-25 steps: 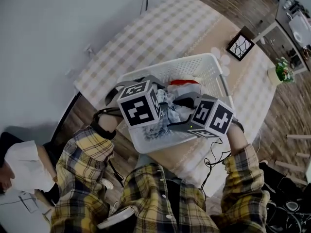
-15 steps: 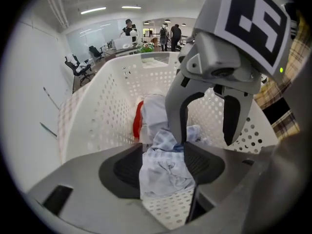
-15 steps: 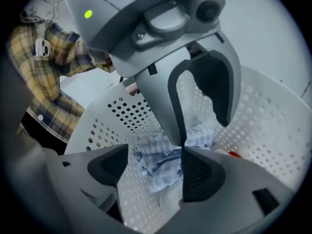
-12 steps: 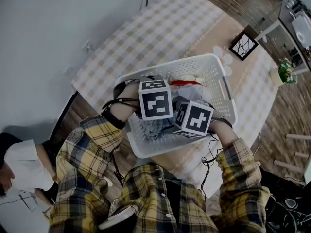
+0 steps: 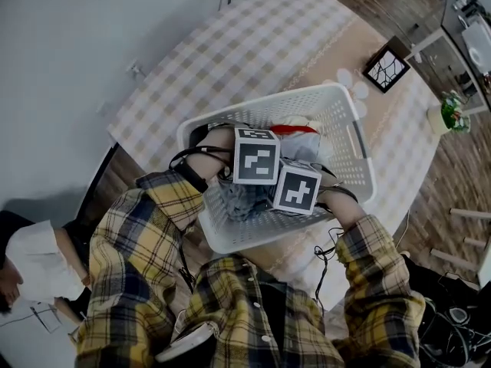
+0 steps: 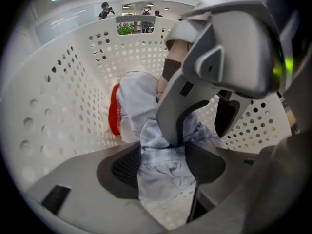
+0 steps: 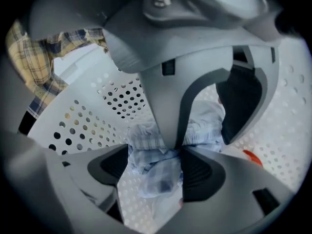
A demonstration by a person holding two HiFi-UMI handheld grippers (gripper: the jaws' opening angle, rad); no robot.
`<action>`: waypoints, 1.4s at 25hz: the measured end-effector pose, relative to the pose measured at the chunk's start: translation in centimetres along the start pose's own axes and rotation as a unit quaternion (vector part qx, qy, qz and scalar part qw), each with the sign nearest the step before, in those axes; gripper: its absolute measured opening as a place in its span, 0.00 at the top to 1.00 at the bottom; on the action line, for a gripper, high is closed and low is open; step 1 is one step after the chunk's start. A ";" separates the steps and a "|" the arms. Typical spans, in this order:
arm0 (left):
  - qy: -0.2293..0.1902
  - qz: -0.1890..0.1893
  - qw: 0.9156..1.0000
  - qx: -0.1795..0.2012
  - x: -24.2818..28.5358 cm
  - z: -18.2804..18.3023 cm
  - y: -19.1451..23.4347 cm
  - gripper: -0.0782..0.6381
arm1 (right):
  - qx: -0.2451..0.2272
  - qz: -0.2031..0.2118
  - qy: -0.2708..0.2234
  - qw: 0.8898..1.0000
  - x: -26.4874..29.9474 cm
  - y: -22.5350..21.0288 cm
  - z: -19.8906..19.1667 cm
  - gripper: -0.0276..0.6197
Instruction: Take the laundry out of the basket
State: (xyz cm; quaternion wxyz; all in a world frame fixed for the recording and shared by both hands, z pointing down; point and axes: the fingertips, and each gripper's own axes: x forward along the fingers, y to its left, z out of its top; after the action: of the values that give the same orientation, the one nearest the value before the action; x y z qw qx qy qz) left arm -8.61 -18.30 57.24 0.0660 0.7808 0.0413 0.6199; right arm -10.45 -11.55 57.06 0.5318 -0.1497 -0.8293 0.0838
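Both claws are low inside the basket (image 5: 349,140). The left claw (image 6: 163,162) is opening wide, with the blue cloth (image 6: 165,182) straight between its pads and running forward. The right claw (image 7: 155,167) gapes astride what is probably the same cloth, seemingly not pinching.

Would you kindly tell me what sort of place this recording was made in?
Likely a home-style room, perhaps staged: a laundry basket on a checked tablecloth, a framed picture and potted plant nearby, wood flooring.
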 end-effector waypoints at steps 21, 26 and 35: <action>-0.010 -0.069 0.996 0.052 3.7 -0.1 -1.4 0.65 | -0.051 -0.059 0.048 0.996 2.1 -3.1 -2.4 0.79; -0.022 -0.070 0.995 0.064 2.9 0.2 -1.7 0.70 | -0.043 -0.068 0.041 0.996 1.2 -3.4 -1.9 0.84; -0.033 -0.039 0.996 0.077 -0.1 1.6 -1.1 0.72 | -0.043 -0.102 0.032 0.993 -2.1 -3.6 -1.0 0.85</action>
State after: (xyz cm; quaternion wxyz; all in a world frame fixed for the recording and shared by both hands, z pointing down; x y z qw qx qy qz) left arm -7.10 -17.35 56.60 0.0307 0.8013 0.1169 0.5860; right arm -9.29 -15.72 56.75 0.5572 -0.0894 -0.8255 -0.0118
